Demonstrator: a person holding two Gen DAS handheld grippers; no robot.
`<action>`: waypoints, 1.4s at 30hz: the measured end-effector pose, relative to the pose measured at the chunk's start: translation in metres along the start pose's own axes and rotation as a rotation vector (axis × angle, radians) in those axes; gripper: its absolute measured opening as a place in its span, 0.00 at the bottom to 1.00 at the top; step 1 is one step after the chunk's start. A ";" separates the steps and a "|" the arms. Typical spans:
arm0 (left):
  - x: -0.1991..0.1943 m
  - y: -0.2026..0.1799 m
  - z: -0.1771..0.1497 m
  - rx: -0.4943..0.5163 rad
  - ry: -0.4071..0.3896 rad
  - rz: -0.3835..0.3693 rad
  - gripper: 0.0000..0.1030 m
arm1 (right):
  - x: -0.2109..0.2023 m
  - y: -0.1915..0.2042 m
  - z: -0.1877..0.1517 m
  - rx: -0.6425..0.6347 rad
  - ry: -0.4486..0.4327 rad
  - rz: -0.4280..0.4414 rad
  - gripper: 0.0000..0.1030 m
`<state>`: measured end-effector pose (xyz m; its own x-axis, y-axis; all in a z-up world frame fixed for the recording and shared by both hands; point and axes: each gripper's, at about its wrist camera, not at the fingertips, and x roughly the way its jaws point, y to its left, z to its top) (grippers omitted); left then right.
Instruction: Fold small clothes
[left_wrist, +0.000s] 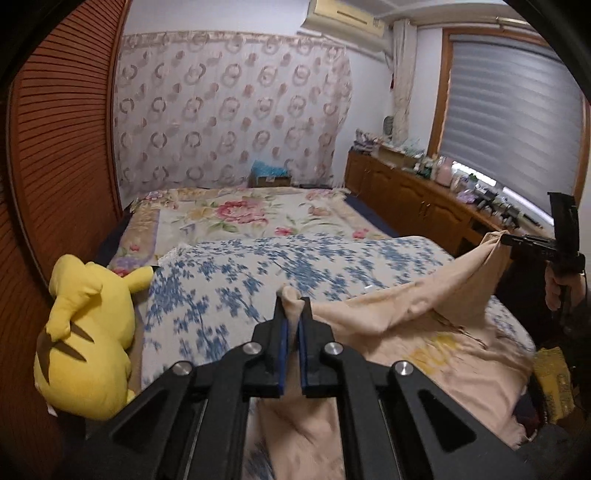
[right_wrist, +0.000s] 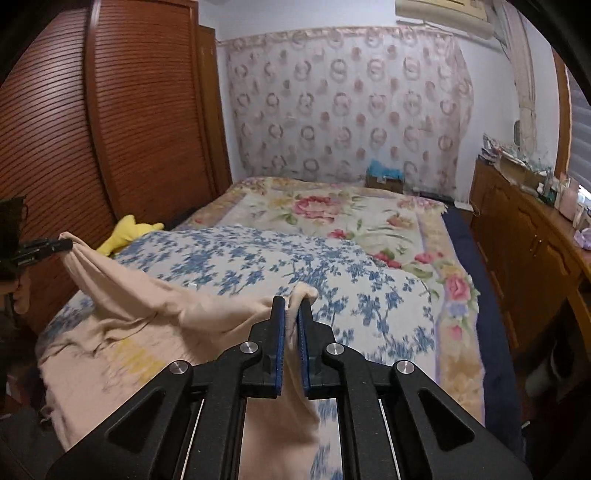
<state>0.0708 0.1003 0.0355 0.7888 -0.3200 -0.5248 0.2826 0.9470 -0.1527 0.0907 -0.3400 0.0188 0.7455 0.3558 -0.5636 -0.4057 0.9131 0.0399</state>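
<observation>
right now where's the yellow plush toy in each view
Left wrist: the yellow plush toy lies at lower left, beside the blue floral cover.
Right wrist: only part of it shows at middle left, behind the lifted beige garment.
Shared landmark: the rose bedspread.

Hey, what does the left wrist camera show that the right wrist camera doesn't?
Only the left wrist view shows the whole yellow plush toy beside the bed and the window blind. Only the right wrist view shows the full brown slatted wardrobe and the navy bed edge on the far side. Both show the beige garment lifted over the blue floral sheet, with the left tool and right tool each pinching a bunched corner of it.
</observation>
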 end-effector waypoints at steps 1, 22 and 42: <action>-0.010 -0.003 -0.007 -0.004 -0.013 -0.001 0.02 | -0.008 0.001 -0.005 -0.001 -0.001 -0.001 0.02; -0.031 -0.019 -0.088 -0.034 0.067 0.012 0.02 | 0.026 0.011 -0.073 0.037 0.133 0.031 0.21; -0.015 -0.013 -0.092 -0.048 0.095 0.003 0.02 | 0.080 0.027 -0.097 -0.054 0.331 0.019 0.04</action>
<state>0.0052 0.0955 -0.0319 0.7341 -0.3147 -0.6017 0.2517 0.9491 -0.1894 0.0879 -0.3057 -0.1055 0.5294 0.2804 -0.8007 -0.4517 0.8920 0.0137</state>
